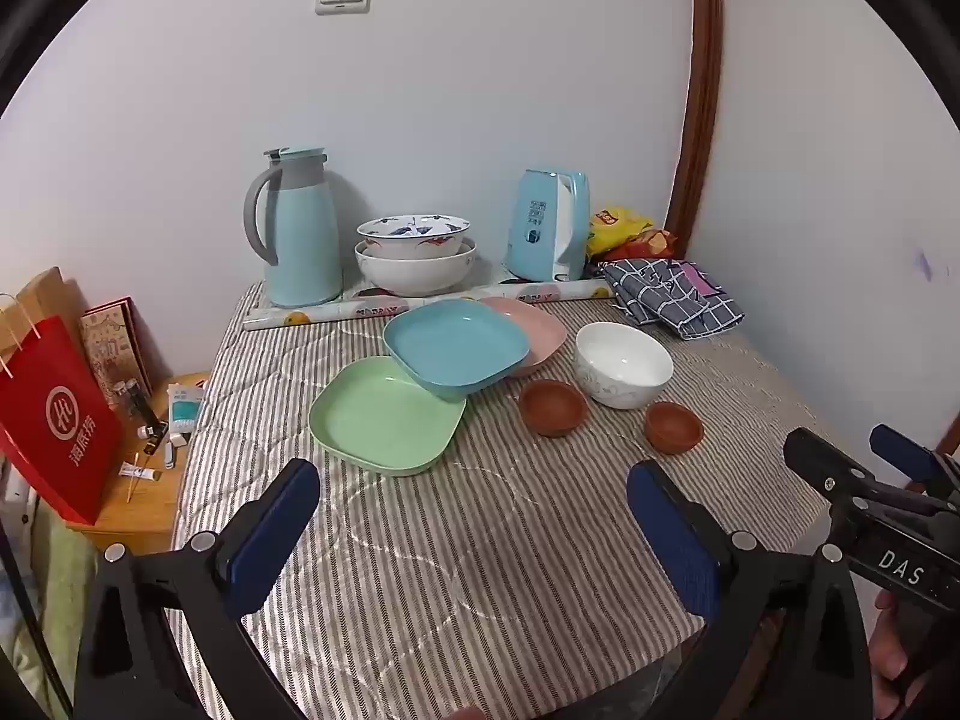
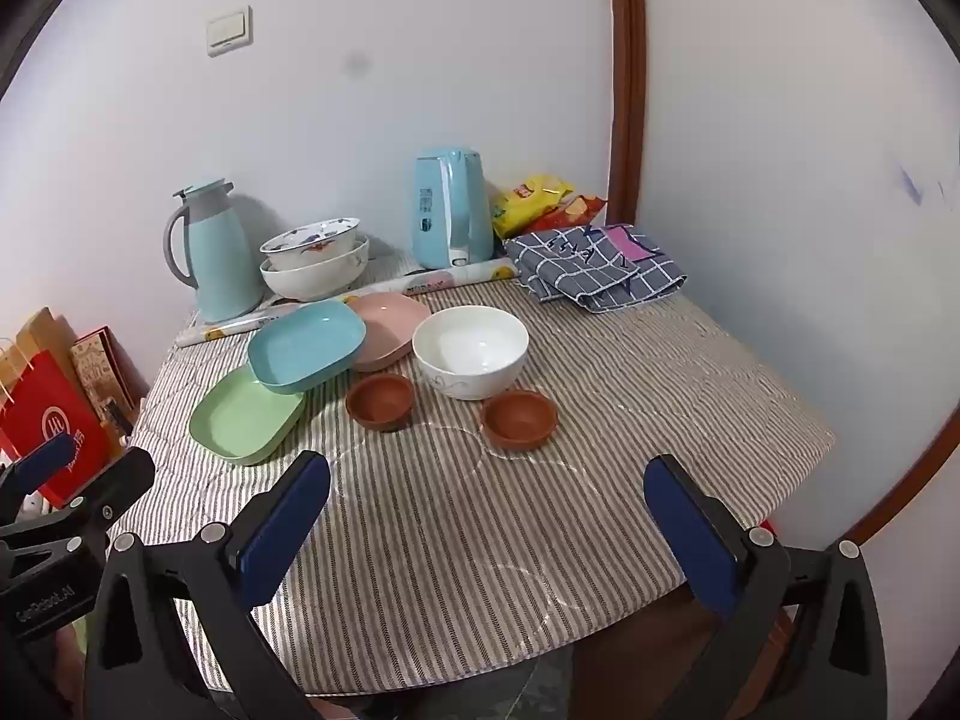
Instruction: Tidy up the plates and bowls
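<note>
On the striped tablecloth lie a green plate [image 1: 387, 417] [image 2: 246, 417], a blue plate [image 1: 456, 348] [image 2: 306, 345] resting partly on the green one and on a pink plate [image 1: 537, 324] [image 2: 387, 327]. A white bowl [image 1: 624, 369] [image 2: 471, 351] stands to the right, with two small brown bowls [image 1: 552, 408] [image 1: 673, 426] [image 2: 380, 401] [image 2: 519, 420] in front. Two larger bowls [image 1: 414, 255] [image 2: 315, 261] are stacked at the back. My left gripper [image 1: 474, 531] and right gripper [image 2: 489, 528] are open and empty above the near table edge.
A light blue thermos jug [image 1: 297, 228] [image 2: 210, 252], a blue kettle [image 1: 549, 234] [image 2: 450, 216], snack bags [image 1: 624, 231], a rolled sheet [image 1: 420, 303] and a folded checked cloth [image 1: 672, 294] [image 2: 594, 267] stand at the back. A red bag [image 1: 54, 420] sits on a side cabinet at the left.
</note>
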Motion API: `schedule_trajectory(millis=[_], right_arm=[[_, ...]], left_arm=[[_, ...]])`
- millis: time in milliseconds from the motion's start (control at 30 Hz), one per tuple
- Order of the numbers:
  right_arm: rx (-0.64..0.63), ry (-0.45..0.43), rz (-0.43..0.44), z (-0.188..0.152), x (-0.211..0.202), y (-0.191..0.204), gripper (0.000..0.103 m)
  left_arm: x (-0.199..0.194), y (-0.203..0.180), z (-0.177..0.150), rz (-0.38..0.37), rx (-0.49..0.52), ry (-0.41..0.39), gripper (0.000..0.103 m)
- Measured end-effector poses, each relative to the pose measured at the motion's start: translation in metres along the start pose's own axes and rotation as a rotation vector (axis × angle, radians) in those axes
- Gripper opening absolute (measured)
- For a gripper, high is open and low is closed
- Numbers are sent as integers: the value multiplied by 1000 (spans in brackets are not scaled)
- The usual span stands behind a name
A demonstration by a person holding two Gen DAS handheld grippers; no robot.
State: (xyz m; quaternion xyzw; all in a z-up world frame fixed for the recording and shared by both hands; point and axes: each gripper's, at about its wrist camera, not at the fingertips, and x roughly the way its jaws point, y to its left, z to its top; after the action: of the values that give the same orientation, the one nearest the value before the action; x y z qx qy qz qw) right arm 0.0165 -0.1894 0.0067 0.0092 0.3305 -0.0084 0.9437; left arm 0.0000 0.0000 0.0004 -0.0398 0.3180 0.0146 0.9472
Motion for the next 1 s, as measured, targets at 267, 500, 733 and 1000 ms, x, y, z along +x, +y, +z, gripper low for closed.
schedule_trajectory(millis=[267,500,733,1000], right_arm=[[2,3,-2,2,-4,1,103],[-1,-8,-1,2,-6,4,103],[1,-14,2,5,-12,2,103],[2,-19,6,6,-14,2,103]], left_arm=[[-3,4,-1,-4,-15,-12,103],[-5,7,2,4,-8,-7,103],[-6,4,1,4,1,-17,103],[-7,4,1,-4,1,-17,103]])
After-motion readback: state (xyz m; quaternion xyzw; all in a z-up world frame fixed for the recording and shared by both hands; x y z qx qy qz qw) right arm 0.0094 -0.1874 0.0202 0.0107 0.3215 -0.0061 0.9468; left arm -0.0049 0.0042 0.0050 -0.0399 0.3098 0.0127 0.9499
